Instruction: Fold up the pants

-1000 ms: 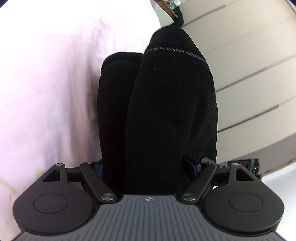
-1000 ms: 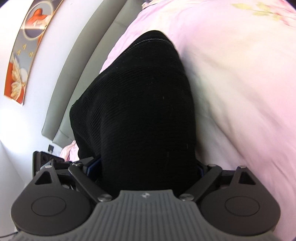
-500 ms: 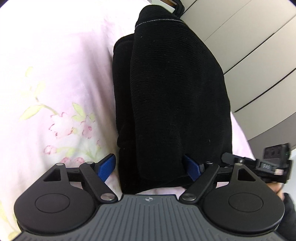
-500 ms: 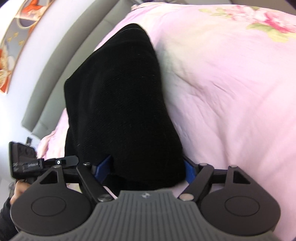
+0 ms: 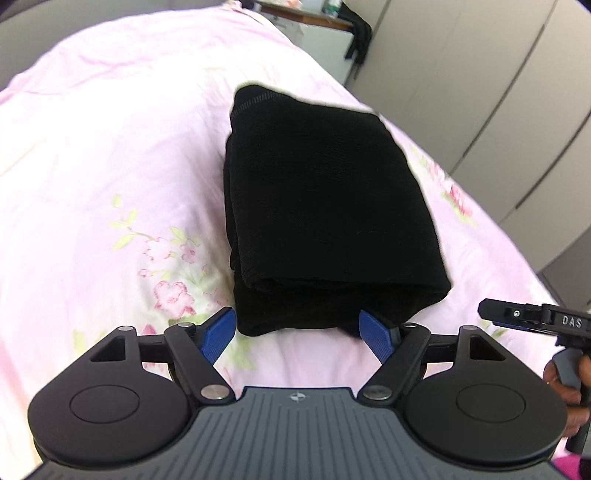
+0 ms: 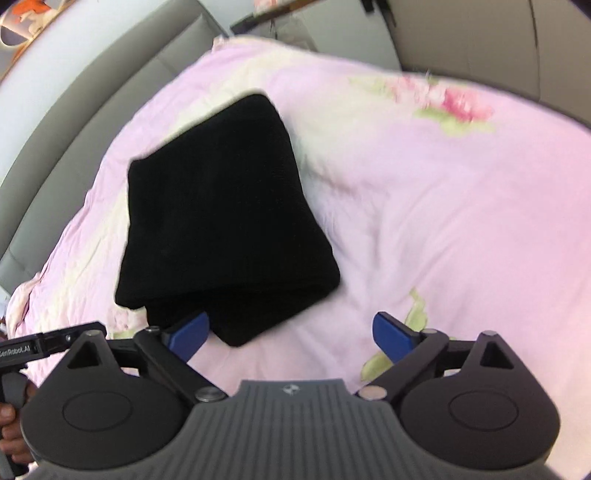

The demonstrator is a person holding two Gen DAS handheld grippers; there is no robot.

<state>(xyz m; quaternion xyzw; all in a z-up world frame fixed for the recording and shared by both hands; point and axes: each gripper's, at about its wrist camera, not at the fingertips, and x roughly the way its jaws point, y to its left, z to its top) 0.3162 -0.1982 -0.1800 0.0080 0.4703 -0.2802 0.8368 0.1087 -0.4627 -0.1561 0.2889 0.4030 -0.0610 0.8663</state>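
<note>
The black pants lie folded into a thick rectangle on the pink floral bedspread. My left gripper is open, its blue fingertips just short of the near folded edge, not holding it. In the right wrist view the pants lie ahead and to the left. My right gripper is open and empty, drawn back over the bedspread. The other gripper's body shows at the right edge of the left wrist view.
A grey padded headboard runs along the far left of the bed. Pale wardrobe doors stand beyond the bed's right side. A desk with dark clothing hanging is at the far end.
Both grippers have let go of the pants, opened and pulled back. The pants, held up a second ago, now lie folded flat on the bed.
</note>
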